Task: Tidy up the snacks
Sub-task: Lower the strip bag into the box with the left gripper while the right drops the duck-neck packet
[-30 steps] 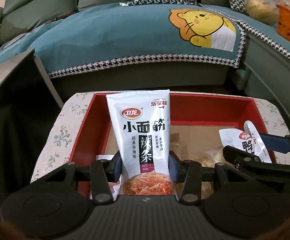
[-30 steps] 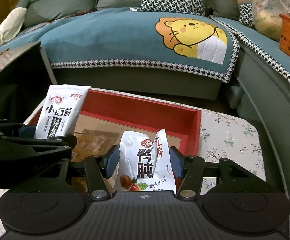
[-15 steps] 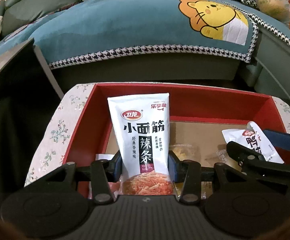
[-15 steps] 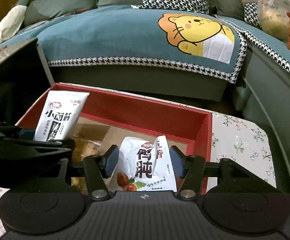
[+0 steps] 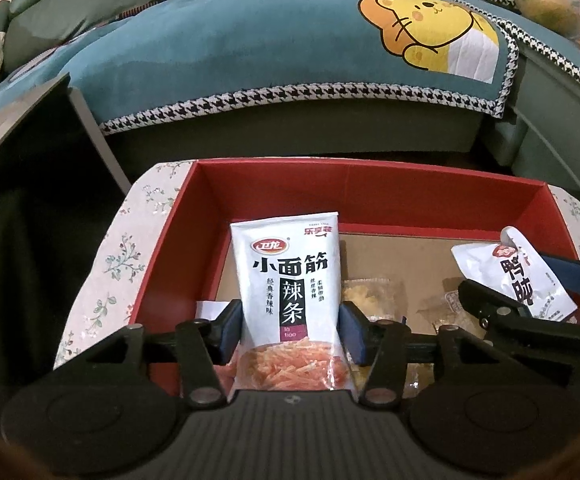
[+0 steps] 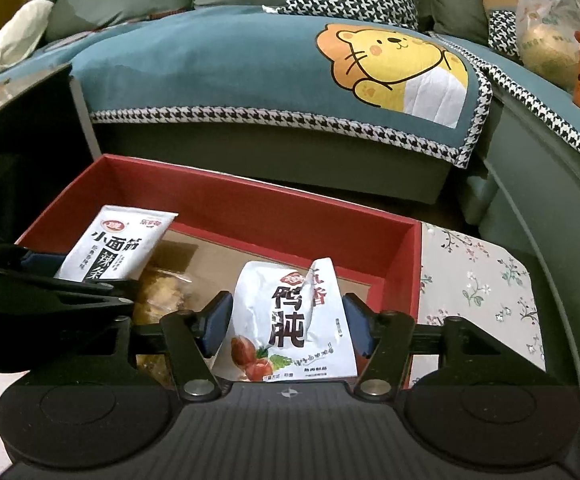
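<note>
Red box (image 5: pixel 369 200): clear-wrapped snacks (image 5: pixel 369 292); both tongs grip packets.

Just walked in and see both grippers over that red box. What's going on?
Snacks are being packed into the red box. The left gripper grips a white spicy-strip packet upright over the box's left side. The right gripper grips a crumpled white duck-snack pouch over the right side. Small clear-wrapped snacks already lie inside.
</note>
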The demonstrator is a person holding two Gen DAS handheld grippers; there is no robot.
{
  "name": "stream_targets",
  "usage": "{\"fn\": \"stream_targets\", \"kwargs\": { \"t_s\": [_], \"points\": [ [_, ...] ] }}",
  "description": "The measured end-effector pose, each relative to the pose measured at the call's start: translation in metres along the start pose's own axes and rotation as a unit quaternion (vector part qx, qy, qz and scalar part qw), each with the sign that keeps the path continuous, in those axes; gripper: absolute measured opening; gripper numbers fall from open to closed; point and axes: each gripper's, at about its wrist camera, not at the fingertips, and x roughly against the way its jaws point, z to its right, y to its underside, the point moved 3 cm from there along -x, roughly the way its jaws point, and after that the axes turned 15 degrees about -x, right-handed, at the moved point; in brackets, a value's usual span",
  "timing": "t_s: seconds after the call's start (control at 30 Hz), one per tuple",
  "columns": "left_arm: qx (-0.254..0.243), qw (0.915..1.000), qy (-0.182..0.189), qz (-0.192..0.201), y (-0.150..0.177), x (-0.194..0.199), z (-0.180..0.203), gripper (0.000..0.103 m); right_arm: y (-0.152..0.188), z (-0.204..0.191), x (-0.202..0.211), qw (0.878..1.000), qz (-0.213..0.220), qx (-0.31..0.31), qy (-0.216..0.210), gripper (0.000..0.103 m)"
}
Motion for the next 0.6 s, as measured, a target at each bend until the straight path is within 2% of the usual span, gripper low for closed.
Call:
{"fn": "stream_targets", "kwargs": {
  "t_s": [0.23, 0.6],
  "points": [
    [0.006, 1.0, 0.0, 0.006, 0.0, 0.006, -0.002, 0.101, -0.003, 0.004, 0.007, 1.0, 0.006, -0.004, 0.005, 0.072],
    [0.021, 0.9996, 0.004, 0.018, -0.002, 0.017, -0.01, 0.103, -0.008, 0.009, 0.015, 1.0, 0.007, -0.018, -0.007, 0.079]
  ]
}}
